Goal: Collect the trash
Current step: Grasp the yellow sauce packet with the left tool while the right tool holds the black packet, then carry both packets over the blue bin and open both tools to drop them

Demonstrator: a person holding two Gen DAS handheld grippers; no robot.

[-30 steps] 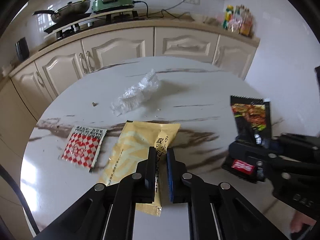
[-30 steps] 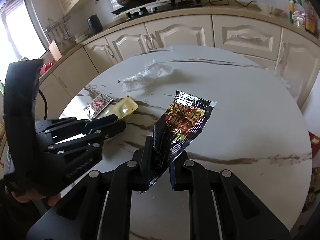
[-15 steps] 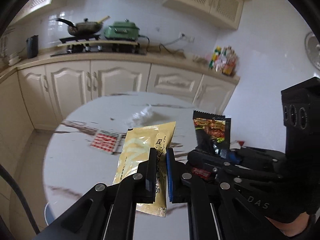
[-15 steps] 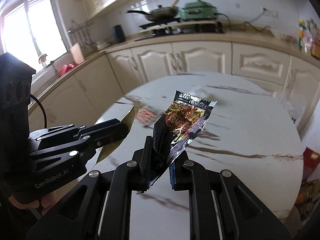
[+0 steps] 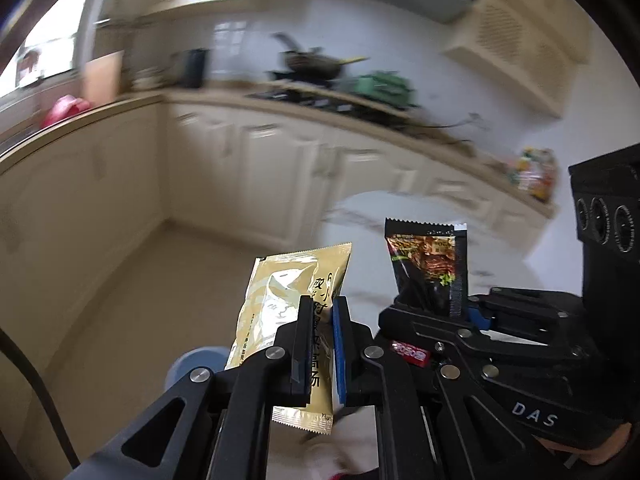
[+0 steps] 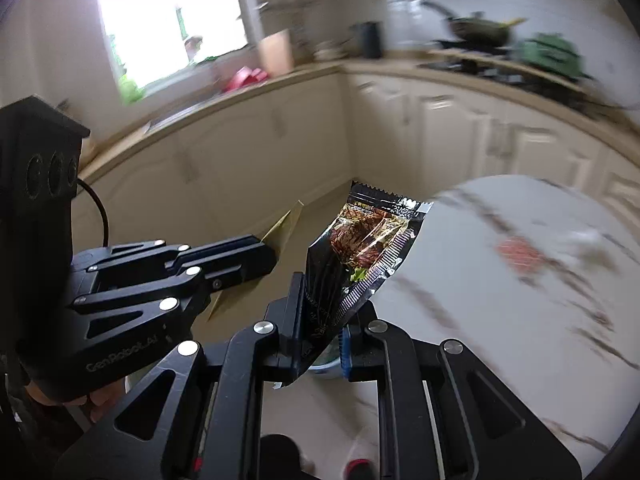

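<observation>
With my left gripper [image 5: 323,340] clamped on the gold sachet [image 5: 288,320] and my right gripper [image 6: 320,332] pinching the black snack wrapper [image 6: 360,248], each standing up from between its jaws, I judge I am carrying both binward, releasing next over whatever receptacle waits.

- I'm looking into a home kitchen: cream panelled cabinets [image 5: 256,172] run under a beige countertop [image 6: 240,92].
- A wok [image 5: 312,62] and green cooker [image 5: 384,86] sit on the hob.
- A bright window [image 6: 168,20] and a marble-look round table [image 6: 520,300].
</observation>
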